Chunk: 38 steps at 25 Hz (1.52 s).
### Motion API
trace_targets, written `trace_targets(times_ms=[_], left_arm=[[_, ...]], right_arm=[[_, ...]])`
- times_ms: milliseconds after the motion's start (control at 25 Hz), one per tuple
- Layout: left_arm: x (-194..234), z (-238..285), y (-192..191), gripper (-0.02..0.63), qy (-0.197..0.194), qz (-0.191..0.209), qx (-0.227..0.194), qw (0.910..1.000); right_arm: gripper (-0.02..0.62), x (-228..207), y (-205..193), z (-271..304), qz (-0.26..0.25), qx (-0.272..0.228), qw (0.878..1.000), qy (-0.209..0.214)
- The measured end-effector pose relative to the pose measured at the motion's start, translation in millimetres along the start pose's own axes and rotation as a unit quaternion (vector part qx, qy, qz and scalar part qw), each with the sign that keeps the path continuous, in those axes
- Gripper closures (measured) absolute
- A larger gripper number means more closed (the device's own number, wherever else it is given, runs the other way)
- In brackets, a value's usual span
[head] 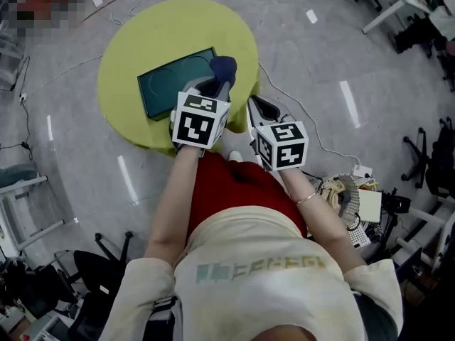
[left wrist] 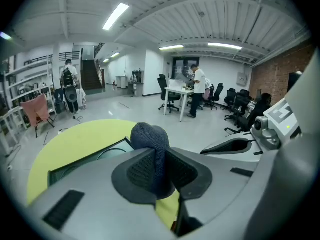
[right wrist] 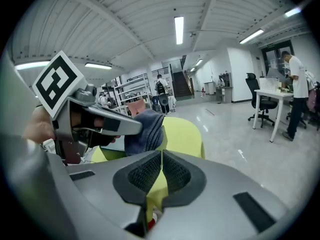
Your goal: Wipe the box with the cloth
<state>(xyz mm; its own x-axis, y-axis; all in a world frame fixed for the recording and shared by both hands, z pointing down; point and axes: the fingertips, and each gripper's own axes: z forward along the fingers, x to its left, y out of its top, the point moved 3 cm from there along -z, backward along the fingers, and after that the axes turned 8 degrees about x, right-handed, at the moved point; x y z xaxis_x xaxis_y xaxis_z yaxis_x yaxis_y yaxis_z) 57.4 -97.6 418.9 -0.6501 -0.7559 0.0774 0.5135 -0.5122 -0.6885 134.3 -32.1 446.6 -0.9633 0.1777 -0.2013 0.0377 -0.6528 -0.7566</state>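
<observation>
The box lies on the bench before you. Your left gripper holds the cloth at its right end; your right gripper is just right of that.

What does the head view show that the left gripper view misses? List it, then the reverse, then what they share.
Head view only: the person's arms, the whole top of the box.
Left gripper view only: the left gripper with jaws clamped on the cloth, ceiling lights, a person at a desk.
Both: cloth, box, yellow-green table, right gripper.
</observation>
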Motion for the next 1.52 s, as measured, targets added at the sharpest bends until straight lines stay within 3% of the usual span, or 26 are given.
trace_targets(times_ms=[240,440,1040,1520], left_arm=[[5.3,8.2,-16.8,0.535,0.005,-0.049,-0.006,0.9988],[20.0,2.4,-33.7,0.535,0.018,-0.064,-0.001,0.9978],[95.9,-54.1,-98.0,0.535,0.106,-0.129,0.022,0.9858],[129.9,-89.5,-130.1,0.535,0.163,-0.154,0.042,0.9735]], right_arm=[[0.557,4.7,-4.2,7.4,-0.016,0.017,1.0,0.008],[0.557,21.4,1.7,19.3,-0.036,0.026,0.999,0.02],[0.557,105.9,20.8,65.9,-0.098,0.04,0.989,0.103],[0.557,152.7,27.6,85.4,-0.126,0.046,0.979,0.154]])
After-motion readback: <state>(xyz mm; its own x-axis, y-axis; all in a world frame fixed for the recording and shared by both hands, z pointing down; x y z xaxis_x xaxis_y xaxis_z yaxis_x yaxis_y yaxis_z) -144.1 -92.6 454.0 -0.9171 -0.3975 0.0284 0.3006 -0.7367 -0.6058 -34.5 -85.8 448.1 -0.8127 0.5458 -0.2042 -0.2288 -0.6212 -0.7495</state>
